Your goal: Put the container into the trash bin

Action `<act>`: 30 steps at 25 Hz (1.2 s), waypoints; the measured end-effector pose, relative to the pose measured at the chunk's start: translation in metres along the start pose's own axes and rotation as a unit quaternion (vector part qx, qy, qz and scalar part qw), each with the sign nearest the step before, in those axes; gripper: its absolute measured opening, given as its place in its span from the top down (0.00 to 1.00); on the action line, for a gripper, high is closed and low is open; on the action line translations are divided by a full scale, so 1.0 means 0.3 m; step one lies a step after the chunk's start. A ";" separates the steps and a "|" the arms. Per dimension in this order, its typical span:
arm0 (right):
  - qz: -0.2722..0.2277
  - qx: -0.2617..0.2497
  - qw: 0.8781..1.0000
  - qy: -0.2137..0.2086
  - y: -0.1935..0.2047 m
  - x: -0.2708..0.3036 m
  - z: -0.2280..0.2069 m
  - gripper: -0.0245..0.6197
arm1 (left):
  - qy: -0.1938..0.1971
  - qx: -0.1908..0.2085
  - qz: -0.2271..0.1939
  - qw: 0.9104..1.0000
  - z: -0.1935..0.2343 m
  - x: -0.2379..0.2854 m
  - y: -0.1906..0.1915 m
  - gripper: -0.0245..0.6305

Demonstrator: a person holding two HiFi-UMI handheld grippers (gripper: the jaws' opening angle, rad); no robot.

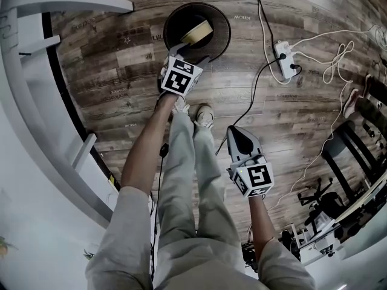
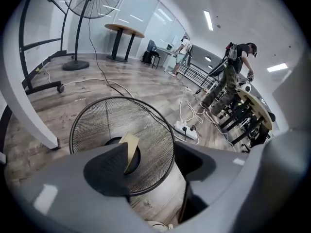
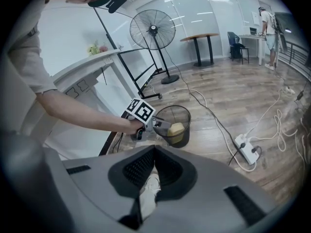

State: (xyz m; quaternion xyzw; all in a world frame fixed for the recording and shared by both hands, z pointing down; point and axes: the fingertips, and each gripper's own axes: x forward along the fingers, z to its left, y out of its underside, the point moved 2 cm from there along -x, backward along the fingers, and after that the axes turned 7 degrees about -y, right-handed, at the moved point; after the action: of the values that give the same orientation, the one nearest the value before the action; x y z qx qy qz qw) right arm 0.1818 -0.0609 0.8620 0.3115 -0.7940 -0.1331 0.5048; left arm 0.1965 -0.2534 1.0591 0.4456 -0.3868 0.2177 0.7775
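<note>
A black wire-mesh trash bin (image 1: 224,26) stands on the wood floor. A tan container (image 1: 197,32) lies tilted inside it, and nothing grips it. My left gripper (image 1: 192,52) hangs at the bin's near rim with its jaws wide apart and empty. The left gripper view looks down into the bin (image 2: 97,115), with the container (image 2: 130,147) below my left gripper (image 2: 163,154). My right gripper (image 1: 234,133) is held apart over the floor, shut and empty. The right gripper view shows my right gripper (image 3: 154,152), the bin (image 3: 184,118), the container (image 3: 176,129) and the left gripper (image 3: 163,124).
A white power strip (image 1: 285,59) with trailing cables lies right of the bin. The person's shoes (image 1: 204,115) stand just behind it. A white desk frame (image 1: 36,101) runs along the left. A floor fan (image 3: 152,29) and a round table (image 3: 199,37) stand further off.
</note>
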 end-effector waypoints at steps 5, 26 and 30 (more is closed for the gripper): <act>0.001 -0.001 1.000 0.001 0.008 0.004 0.001 0.94 | -0.011 -0.017 -0.033 0.999 0.012 -0.071 -0.041 0.52; -0.035 -0.014 0.999 0.004 -0.085 -0.020 -0.001 0.94 | -0.073 -0.043 -0.116 0.990 -0.048 -0.532 -0.094 0.94; -0.044 -0.015 0.999 0.009 -0.109 -0.033 -0.008 0.94 | -0.077 -0.056 -0.128 0.987 -0.096 -0.624 -0.095 0.95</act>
State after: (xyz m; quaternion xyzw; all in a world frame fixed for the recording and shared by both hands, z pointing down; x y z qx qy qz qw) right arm 0.1986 -0.0796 0.8389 0.3402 -0.7726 -0.1644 0.5102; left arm 0.1143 -0.2419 0.8867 0.4627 -0.3967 0.0592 0.7906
